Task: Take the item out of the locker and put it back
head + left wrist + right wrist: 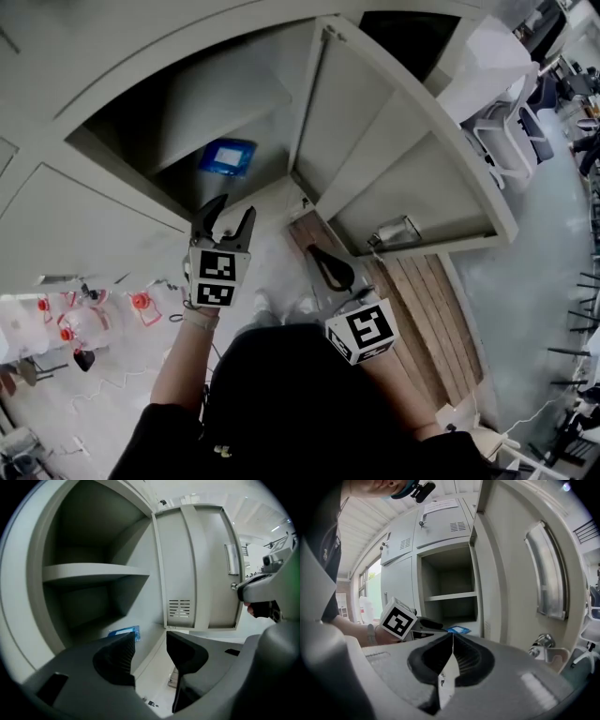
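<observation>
Blue packet [228,157] lies flat on locker floor, under shelf [93,571]. Left gripper [234,212] is just outside the opening: jaws spread, nothing between, packet beyond tips, untouched. Right gripper [452,641] sits lower, near open door [394,141]: jaws pressed together, empty. Left gripper view shows vent slots [180,607] on door's inner face, unseen in head view.
</observation>
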